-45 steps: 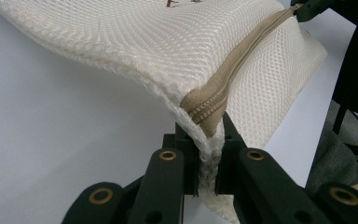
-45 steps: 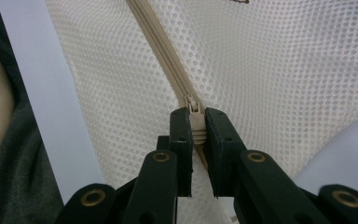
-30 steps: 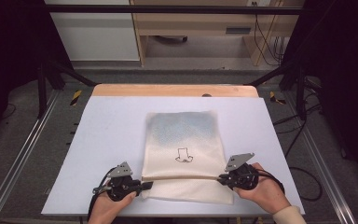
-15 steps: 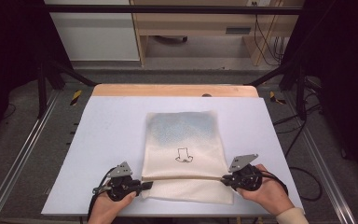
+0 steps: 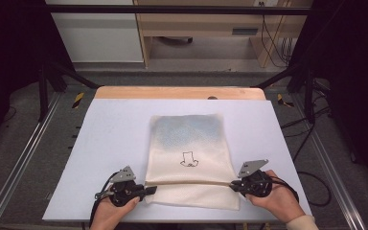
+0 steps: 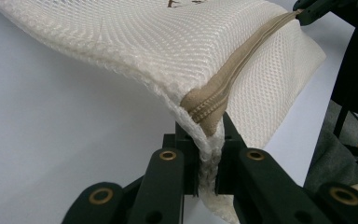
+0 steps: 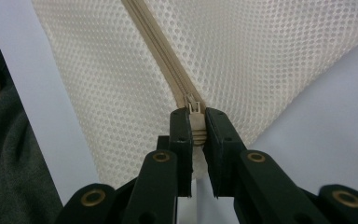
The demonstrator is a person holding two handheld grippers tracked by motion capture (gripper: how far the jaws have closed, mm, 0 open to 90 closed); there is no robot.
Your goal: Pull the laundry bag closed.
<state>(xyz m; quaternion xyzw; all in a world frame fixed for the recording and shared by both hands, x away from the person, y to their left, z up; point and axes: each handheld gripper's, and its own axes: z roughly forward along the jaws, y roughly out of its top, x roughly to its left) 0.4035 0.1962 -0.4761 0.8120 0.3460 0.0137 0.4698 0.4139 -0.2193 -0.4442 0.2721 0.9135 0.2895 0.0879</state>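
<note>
Where the pale blue bench meets the person's side, a cream mesh bag lies flat near the middle of the near half, its long side running away from the person and a small black drawing printed on its upper face. A tan zipper crosses the bag from side to side close to its near edge, and each end of that zipper sits at a gripper. The left gripper, held in the person's left hand, is at the bag's left edge; in the left gripper view its fingers are closed on the mesh edge just below the zipper's end, with the cloth pinched between them and lifted slightly off the bench, the bag spreading away above. The right gripper, held in the right hand, is at the bag's right edge; in the right gripper view its fingers are closed on the zipper slider and pull, the tan zipper tape running straight away from them across the mesh. In the left gripper view the right gripper's tip shows at the far end of the zipper, at the upper right. A grey sleeve shows at the left of the right gripper view.
</note>
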